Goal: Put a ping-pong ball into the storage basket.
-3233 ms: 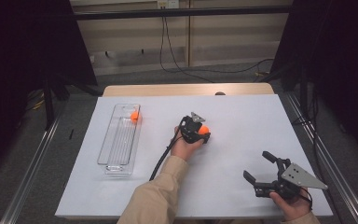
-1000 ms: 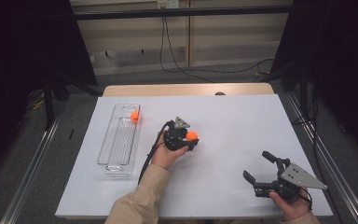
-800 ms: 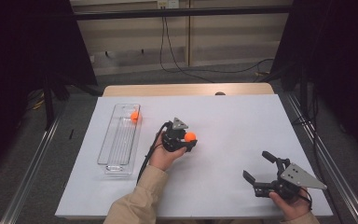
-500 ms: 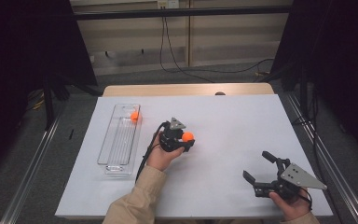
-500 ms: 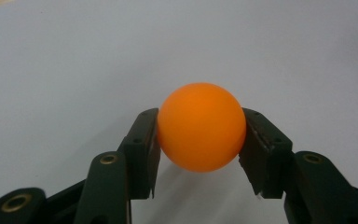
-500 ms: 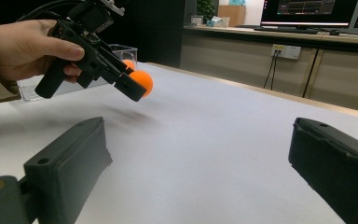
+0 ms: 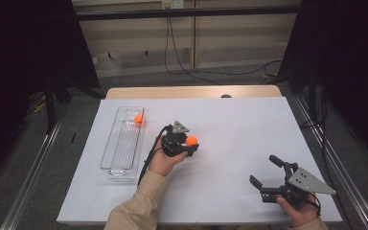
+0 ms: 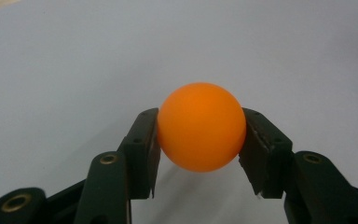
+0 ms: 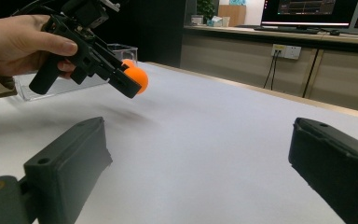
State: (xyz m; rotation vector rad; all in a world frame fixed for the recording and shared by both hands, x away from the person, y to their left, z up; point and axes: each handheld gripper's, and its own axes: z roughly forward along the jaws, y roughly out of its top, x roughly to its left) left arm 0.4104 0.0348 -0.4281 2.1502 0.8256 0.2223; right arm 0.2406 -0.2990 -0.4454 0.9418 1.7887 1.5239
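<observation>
An orange ball (image 8: 200, 126) is clamped between the two black jaws of my left gripper (image 7: 189, 142), which hangs a little above the white table, just right of the clear tray (image 7: 120, 143). The same held ball (image 7: 191, 140) appears from above and across the table (image 9: 137, 78). A second orange ball (image 7: 138, 119) lies in the far end of the tray. My right gripper (image 7: 266, 176) rests low at the near right of the table, open, with nothing between its jaws.
The table is covered with a white sheet (image 7: 239, 124); its wooden far edge (image 7: 191, 92) lies beyond. The long clear tray stands lengthwise at the left. Dark curtains and a metal frame flank both sides.
My left gripper has carried the orange ball leftward toward the tray and slightly nearer to it. The right gripper has stayed where it was, still open.
</observation>
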